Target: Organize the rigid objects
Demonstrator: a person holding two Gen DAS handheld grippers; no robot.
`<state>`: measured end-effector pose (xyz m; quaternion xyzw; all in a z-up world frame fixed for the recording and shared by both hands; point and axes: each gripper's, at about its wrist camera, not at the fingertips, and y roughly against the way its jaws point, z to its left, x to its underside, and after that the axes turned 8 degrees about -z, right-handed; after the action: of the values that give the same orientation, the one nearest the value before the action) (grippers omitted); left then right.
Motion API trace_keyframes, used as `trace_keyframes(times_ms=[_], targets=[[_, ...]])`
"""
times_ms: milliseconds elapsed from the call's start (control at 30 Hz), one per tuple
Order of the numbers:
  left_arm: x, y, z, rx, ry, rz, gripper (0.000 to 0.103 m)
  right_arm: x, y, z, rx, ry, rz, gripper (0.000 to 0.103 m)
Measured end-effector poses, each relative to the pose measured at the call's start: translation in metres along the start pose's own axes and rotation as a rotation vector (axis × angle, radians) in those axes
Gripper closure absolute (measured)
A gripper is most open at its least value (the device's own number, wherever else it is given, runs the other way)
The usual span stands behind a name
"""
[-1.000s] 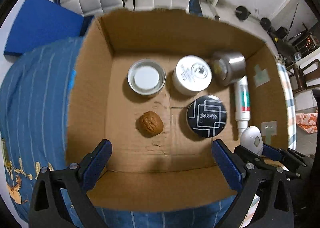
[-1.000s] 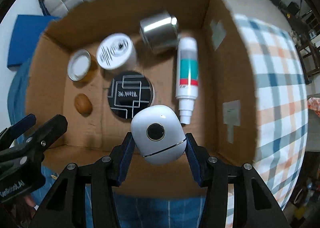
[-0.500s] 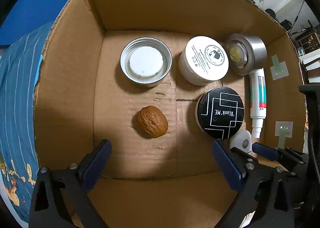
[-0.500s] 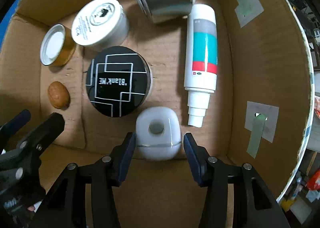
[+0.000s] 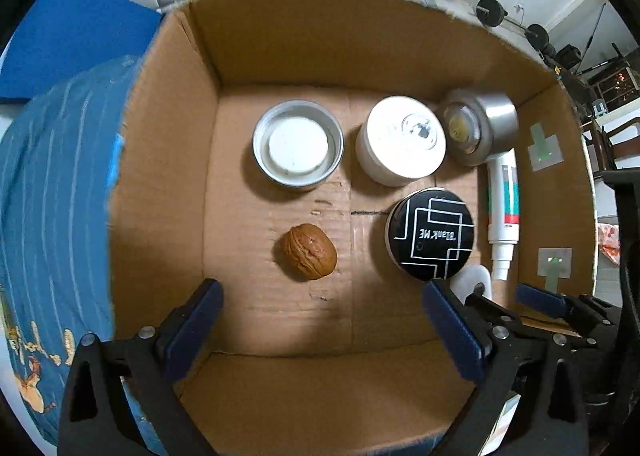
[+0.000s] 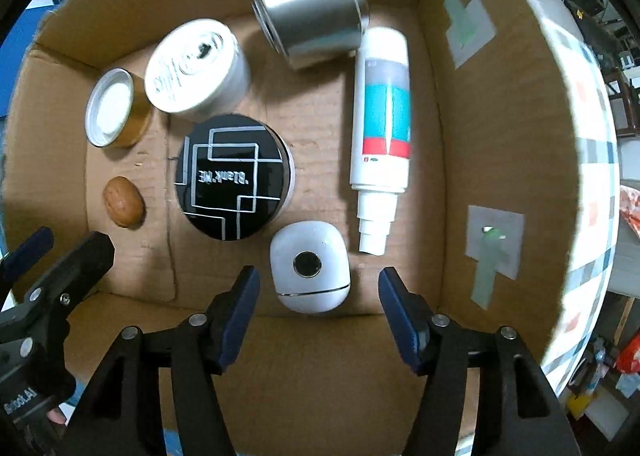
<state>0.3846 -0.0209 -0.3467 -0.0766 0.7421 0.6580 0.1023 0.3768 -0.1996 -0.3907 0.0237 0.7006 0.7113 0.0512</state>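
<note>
White, rounded and squarish, the small case point(image 6: 309, 272) shows a dark round button on its face. It rests on the cardboard box point(image 6: 452, 144) floor, free between the spread fingers of the right gripper point(image 6: 319, 284), just ahead of them. Left gripper point(image 5: 320, 296) hangs wide apart, holding nothing, walnut point(image 5: 309, 251) ahead. Checked cloth point(image 6: 592, 160) lies right of the box.

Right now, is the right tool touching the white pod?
Apart. The right wrist view shows the right tool open, cardboard visible between each finger and the white pod.
</note>
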Motion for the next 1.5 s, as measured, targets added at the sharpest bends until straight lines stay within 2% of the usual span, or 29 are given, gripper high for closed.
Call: trace_keyframes(times_ms=[233, 333, 467, 733, 967, 1067, 1300, 1500], targets=[[-0.006, 0.051, 0.000, 0.000, 0.004, -0.082, 0.001, 0.001, 0.055, -0.002, -0.018, 0.016, -0.110, 0.019], [-0.005, 0.080, 0.000, -0.002, 0.002, -0.127, 0.001, 0.007, 0.083, -0.006, -0.042, 0.014, -0.154, 0.009], [0.002, 0.127, -0.010, -0.001, -0.009, -0.195, 0.001, 0.025, 0.126, -0.006, -0.061, 0.015, -0.226, 0.001], [0.035, 0.247, -0.026, -0.004, -0.031, -0.357, 0.001, 0.083, 0.235, -0.012, -0.079, 0.039, -0.419, 0.000], [0.068, 0.319, -0.037, 0.016, -0.023, -0.470, 0.001, 0.139, 0.327, -0.027, -0.080, 0.041, -0.588, 0.000], [0.081, 0.347, -0.039, -0.009, -0.021, -0.517, 0.001, 0.155, 0.356, -0.033, -0.070, 0.030, -0.638, 0.000], [0.105, 0.388, -0.042, -0.064, -0.034, -0.592, 0.001, 0.189, 0.407, -0.040, -0.067, 0.029, -0.739, 0.000], [0.120, 0.402, -0.047, -0.081, -0.045, -0.629, 0.001, 0.207, 0.429, -0.042, -0.071, 0.028, -0.794, 0.000]])
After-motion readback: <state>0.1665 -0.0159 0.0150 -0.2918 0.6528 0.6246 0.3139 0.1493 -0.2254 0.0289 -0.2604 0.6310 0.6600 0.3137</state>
